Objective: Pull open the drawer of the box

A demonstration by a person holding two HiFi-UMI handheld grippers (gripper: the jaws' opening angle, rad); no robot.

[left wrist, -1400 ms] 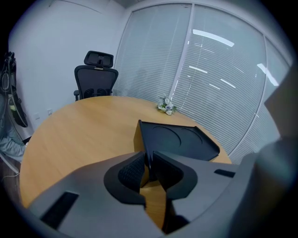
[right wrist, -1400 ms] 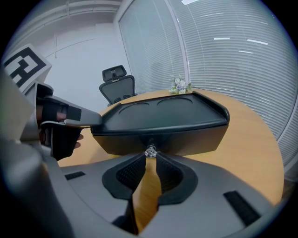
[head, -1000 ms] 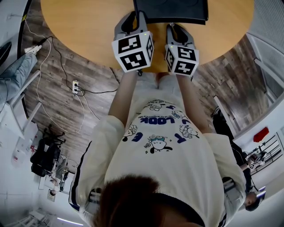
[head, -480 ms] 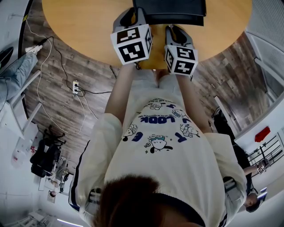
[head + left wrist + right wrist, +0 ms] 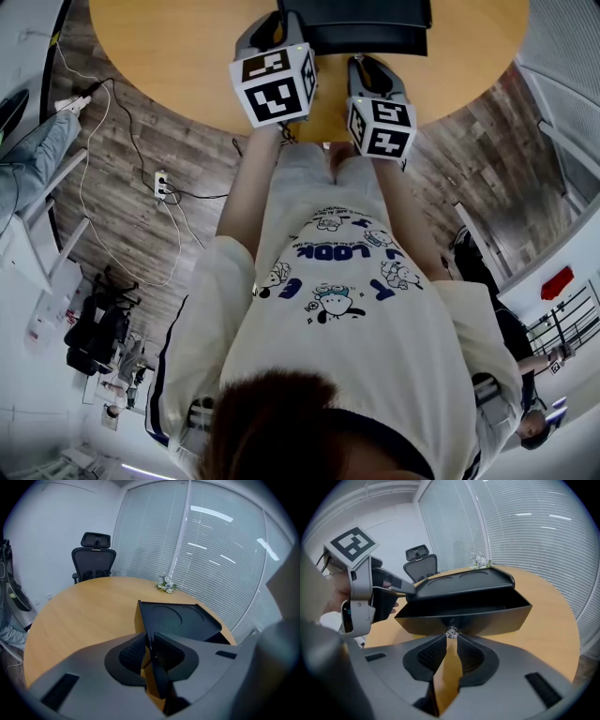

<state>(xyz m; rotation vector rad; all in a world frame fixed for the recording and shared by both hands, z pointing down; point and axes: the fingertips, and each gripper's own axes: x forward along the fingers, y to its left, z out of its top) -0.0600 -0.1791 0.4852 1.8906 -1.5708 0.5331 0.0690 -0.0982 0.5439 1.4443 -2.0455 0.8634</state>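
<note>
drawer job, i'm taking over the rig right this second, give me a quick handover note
Left gripper: shut on the near corner edge of the black box, bracing it on the table.
Right gripper: shut on the small silver knob on the drawer front.
Done: the drawer is already partly out from under the box top, with a gap showing behind its front panel.
Left: probably keep the box braced, pull the knob straight towards you until the drawer is fully open, then let go with both.
</note>
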